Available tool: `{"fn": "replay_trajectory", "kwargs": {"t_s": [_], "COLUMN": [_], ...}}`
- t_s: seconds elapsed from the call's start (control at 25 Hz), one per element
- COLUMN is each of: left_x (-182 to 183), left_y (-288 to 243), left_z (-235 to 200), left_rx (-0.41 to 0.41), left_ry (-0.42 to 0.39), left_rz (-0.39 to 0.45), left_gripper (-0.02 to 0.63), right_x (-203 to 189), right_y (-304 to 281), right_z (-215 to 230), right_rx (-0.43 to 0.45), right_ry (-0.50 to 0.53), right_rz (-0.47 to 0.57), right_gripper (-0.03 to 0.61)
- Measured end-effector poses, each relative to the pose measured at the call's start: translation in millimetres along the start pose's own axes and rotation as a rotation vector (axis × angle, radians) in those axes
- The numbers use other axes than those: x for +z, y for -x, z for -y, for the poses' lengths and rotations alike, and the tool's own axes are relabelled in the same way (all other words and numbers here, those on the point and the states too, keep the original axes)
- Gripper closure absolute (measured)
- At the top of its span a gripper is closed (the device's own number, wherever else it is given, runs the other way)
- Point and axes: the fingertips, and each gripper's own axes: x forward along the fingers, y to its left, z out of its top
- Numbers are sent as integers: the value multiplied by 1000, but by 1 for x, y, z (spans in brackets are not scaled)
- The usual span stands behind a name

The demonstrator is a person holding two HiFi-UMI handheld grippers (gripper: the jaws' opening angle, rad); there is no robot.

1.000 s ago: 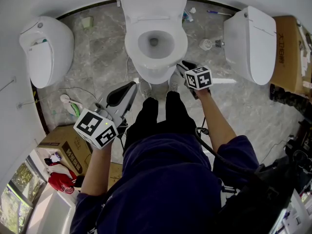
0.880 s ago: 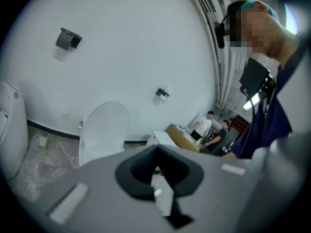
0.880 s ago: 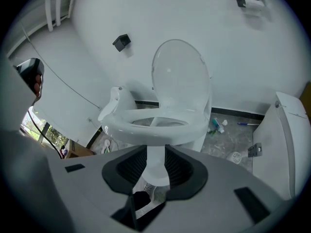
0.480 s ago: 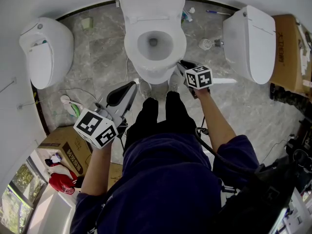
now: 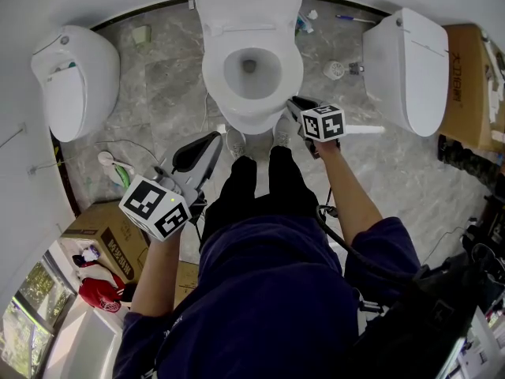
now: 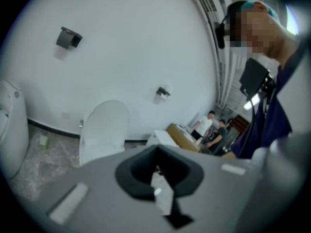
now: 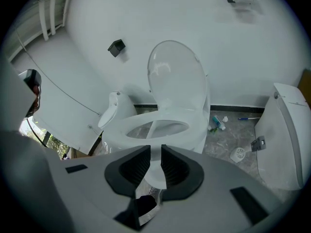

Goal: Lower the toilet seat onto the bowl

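Note:
The white toilet (image 5: 252, 109) stands just ahead of my feet, its lid (image 5: 248, 2) upright against the wall. The seat ring (image 5: 217, 73) lies level on the bowl, as the right gripper view also shows the seat (image 7: 126, 127) and lid (image 7: 175, 76). My right gripper (image 5: 293, 105) hangs at the bowl's front right corner, pointing steeply down. Its jaws (image 7: 155, 152) have just been closing to a narrow gap, with nothing between them. My left gripper (image 5: 209, 142) is held back, left of my legs. Its pads (image 6: 158, 152) look closed together on nothing.
Another toilet (image 5: 75, 81) stands at the left and a third (image 5: 406, 69) at the right. Cardboard boxes sit at the far right (image 5: 465, 85) and lower left (image 5: 102, 235). Small bottles (image 5: 304, 26) and a white fitting (image 5: 335, 71) litter the marble floor. People (image 6: 209, 125) stand in the background.

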Motion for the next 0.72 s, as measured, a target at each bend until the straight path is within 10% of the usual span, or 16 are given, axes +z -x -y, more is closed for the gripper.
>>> {"fn": "replay_trajectory", "kwargs": {"t_s": [0.72], "left_x": [-3], "left_y": [-5], "left_z": [-3], "left_rx": [-3], "left_ry": [4], "left_rz": [-23], "left_gripper": [611], "right_x": [-19], "right_y": [-7], "right_z": [3], "right_rx": [20], "right_ry": [-44], "right_rz": [-31], "right_gripper": [514]}}
